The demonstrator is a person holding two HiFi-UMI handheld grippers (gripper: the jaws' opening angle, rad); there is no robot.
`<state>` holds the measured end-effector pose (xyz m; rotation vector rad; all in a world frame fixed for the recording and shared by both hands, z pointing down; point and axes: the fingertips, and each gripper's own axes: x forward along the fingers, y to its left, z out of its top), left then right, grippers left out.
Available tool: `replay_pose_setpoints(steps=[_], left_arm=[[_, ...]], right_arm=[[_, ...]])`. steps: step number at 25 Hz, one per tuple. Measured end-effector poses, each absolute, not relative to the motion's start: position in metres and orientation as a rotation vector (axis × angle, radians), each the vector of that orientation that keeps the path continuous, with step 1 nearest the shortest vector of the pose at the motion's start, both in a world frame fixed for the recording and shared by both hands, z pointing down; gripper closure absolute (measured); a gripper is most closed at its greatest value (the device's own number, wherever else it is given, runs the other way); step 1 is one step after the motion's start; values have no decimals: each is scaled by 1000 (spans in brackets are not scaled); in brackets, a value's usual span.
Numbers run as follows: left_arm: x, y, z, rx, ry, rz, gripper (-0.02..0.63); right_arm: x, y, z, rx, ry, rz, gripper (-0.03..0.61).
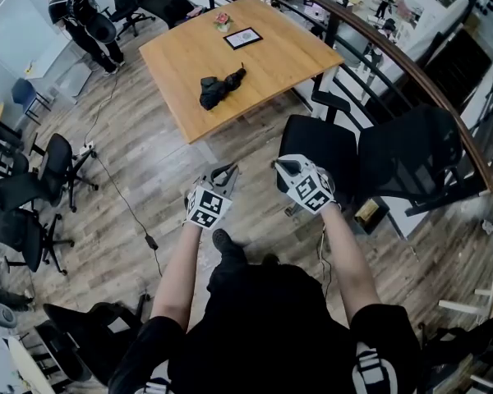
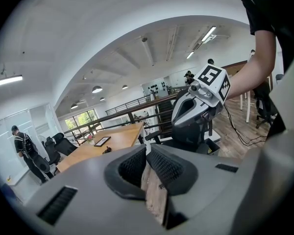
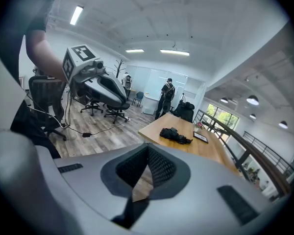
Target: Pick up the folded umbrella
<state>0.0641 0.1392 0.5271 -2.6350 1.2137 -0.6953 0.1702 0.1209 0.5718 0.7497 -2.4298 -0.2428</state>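
The folded black umbrella lies crumpled near the front edge of a light wooden table. It shows again in the right gripper view, and in the left gripper view as a small dark lump. My left gripper and right gripper are held side by side over the wooden floor, well short of the table and apart from the umbrella. In its own view each gripper, left and right, has its jaws shut with nothing between them.
A black office chair stands just right of the table's near corner, beside a curved railing. On the table are a framed picture and a small flower pot. A person stands far left. More chairs and a floor cable are on the left.
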Motion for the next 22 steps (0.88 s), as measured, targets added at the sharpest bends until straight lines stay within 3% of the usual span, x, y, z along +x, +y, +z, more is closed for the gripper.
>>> replay_pose_setpoints(steps=[2,4,9,11,14,22], left_arm=[[65,138,533,-2654,1204,-700,569],[67,138,537,-2680,1184,-714,508],[64,137,540,-2688,1161,-739,394],[62,137,542,-2684,1164,-740,376],[56,133,539,-2671,1184,-742,344],[38,123,535,-2673,1173,-734,344]], right_arm=[[169,120,571,746,-2443,-248,534],[167,117,569,750,-2461,-255,498],[158,111,570,747,-2479,-252,290],[154,110,569,745,-2485,-252,256],[149,108,570,738,-2480,-253,232],[135,100,574,755,-2455,-237,233]])
